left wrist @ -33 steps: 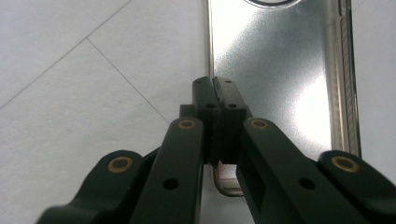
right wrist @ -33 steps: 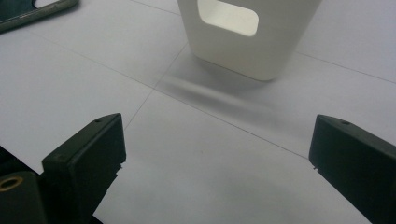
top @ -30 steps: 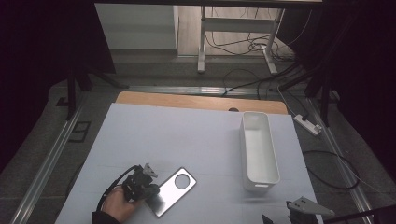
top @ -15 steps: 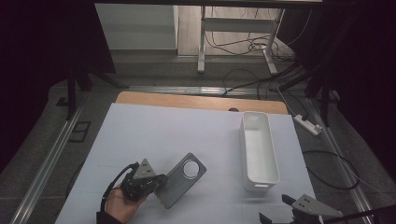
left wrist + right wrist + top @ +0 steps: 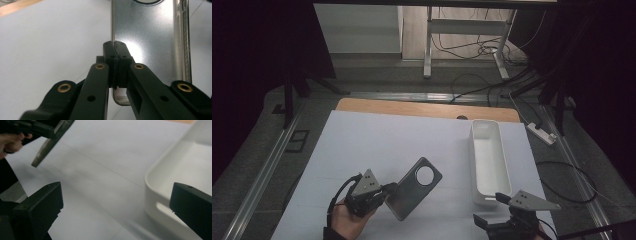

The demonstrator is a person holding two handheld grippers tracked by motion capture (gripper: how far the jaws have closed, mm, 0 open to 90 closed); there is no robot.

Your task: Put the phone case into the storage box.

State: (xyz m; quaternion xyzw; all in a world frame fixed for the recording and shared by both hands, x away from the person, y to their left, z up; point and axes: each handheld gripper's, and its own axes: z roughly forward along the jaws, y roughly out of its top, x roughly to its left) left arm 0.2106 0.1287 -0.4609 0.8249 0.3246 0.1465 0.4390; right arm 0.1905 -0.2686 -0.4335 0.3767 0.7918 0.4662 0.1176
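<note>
A grey phone case [image 5: 414, 187] with a round camera hole hangs tilted above the white table cover, its near edge pinched by my left gripper [image 5: 388, 191]. The left gripper view shows the jaws [image 5: 114, 45] pressed together on the case's rim [image 5: 150, 37]. My right gripper [image 5: 491, 209] stands open at the front right, just short of the near end of a long white tray [image 5: 476, 150]. In the right gripper view its jaws [image 5: 117, 205] are wide apart with nothing between them. The tray's corner [image 5: 160, 182] is at right, and the held case [image 5: 50, 142] at upper left.
The white table cover [image 5: 362, 145] spreads across the table, with a wooden strip [image 5: 427, 109] along its far edge. A power strip [image 5: 542, 134] and cables lie on the floor beyond the right side. Metal rails run along both sides.
The left gripper has lifted the phone case off the table and tipped it upright. The right gripper has risen into view toward the tray's near end.
</note>
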